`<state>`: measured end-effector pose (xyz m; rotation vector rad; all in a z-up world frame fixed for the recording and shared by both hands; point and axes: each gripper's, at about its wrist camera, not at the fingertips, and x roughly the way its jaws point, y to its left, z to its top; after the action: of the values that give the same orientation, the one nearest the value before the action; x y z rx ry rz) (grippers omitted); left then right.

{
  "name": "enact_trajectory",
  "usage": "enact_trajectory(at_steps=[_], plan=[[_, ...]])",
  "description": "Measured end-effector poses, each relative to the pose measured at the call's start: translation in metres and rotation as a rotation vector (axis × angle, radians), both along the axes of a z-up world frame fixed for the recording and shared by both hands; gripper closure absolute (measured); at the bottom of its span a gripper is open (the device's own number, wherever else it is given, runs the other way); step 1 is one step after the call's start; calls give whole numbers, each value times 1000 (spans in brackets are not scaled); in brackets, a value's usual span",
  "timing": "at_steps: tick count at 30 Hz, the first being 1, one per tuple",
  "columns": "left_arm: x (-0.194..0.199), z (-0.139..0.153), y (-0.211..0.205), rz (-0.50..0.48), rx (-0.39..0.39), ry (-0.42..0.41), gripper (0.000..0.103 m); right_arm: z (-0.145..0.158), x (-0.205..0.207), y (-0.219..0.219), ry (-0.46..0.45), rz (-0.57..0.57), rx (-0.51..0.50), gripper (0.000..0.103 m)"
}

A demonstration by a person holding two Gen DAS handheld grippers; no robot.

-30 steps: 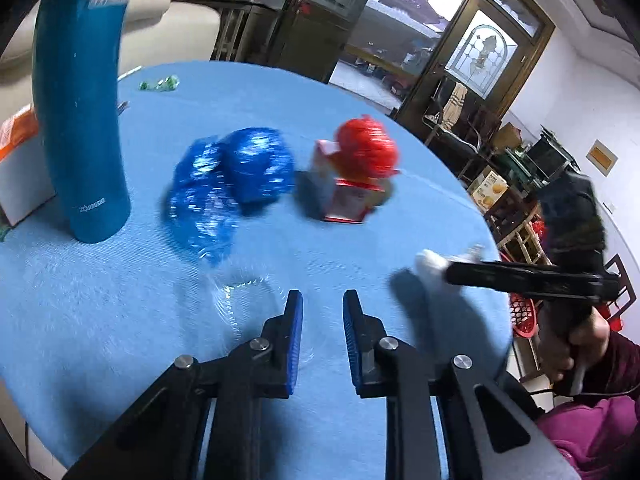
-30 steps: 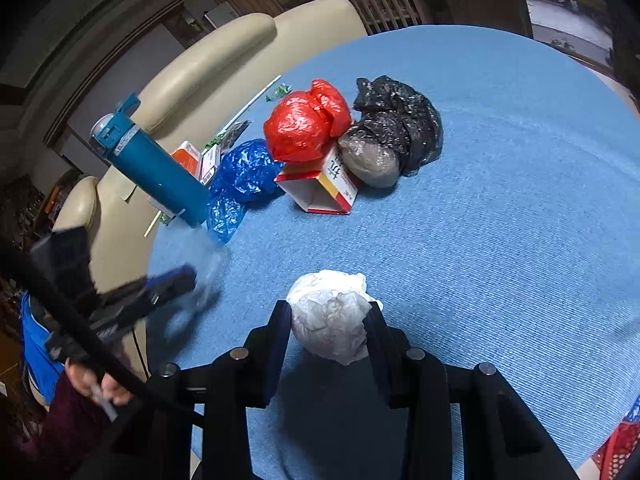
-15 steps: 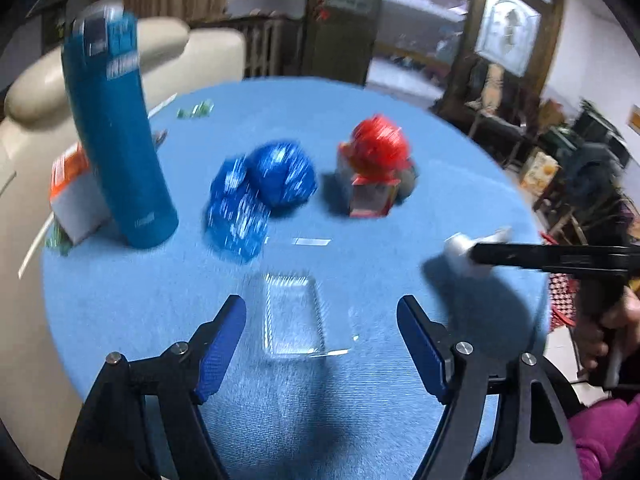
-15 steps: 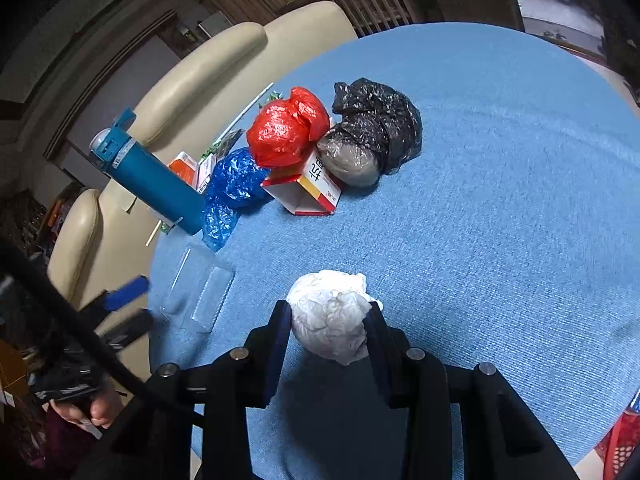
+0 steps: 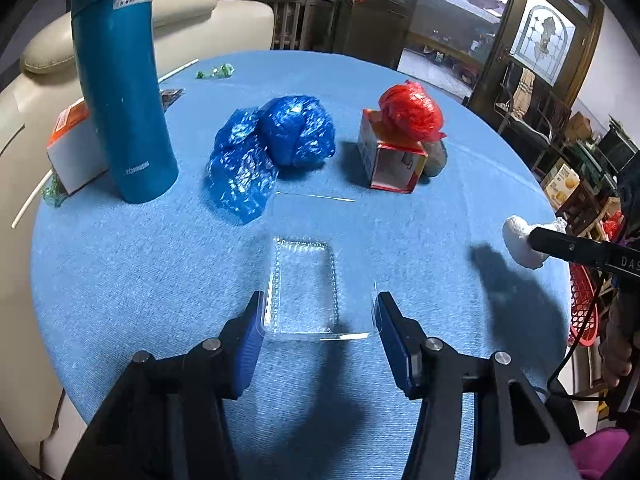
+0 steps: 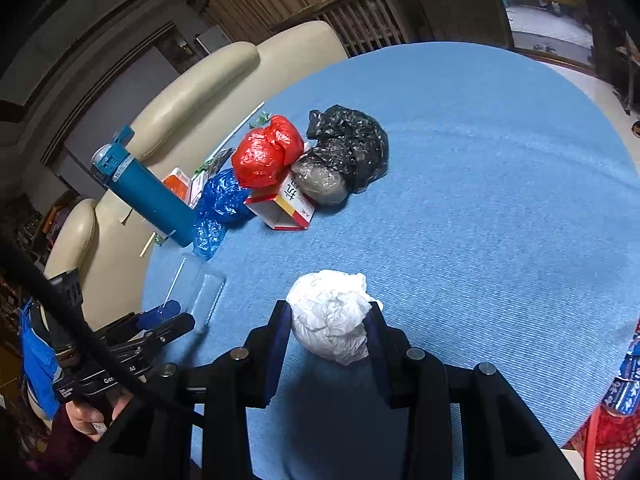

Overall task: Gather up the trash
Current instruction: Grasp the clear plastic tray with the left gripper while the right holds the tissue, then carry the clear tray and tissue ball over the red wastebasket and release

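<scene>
A clear plastic tray [image 5: 306, 288] lies flat on the blue tablecloth [image 5: 120, 280]. My left gripper [image 5: 318, 314] straddles its near end and the jaws are closing. The tray's side edges sit right at the blue pads [image 5: 250, 336], with a thin gap on the right. In the right wrist view the left gripper [image 6: 168, 316] and the tray [image 6: 206, 296] show at the table's left edge. My right gripper [image 6: 330, 320] is shut on a crumpled white wad [image 6: 332, 320], held above the cloth. The same wad [image 5: 518, 240] shows at the right in the left wrist view.
Farther back lie a blue plastic bag [image 5: 276, 140], a red bag [image 5: 410, 112] on a red-white carton [image 5: 392, 164], a black bag [image 6: 352, 140] and a grey wrapped lump [image 6: 320, 180]. A tall blue bottle [image 5: 120, 80] and an orange-white box [image 5: 74, 148] stand left. A red basket [image 5: 582, 308] is beyond the table's right edge.
The left jaws went from shut to wide open, then narrowed around the clear tray while the gripper tipped down over it. The right gripper shifted rightward, still holding the white wad.
</scene>
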<state>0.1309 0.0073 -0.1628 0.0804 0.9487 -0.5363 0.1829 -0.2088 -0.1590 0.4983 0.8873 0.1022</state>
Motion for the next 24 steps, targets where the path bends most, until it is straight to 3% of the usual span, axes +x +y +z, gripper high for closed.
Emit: enact_trajectory(at_steps=[14,24], plan=[[-45,55,-53,-140,-12,-136,47,30,-34,-22,-101,-41,-83,63],[-70,80,-117,-289,18,-146,47,53,-85,-70,-185,-171,-119,63]])
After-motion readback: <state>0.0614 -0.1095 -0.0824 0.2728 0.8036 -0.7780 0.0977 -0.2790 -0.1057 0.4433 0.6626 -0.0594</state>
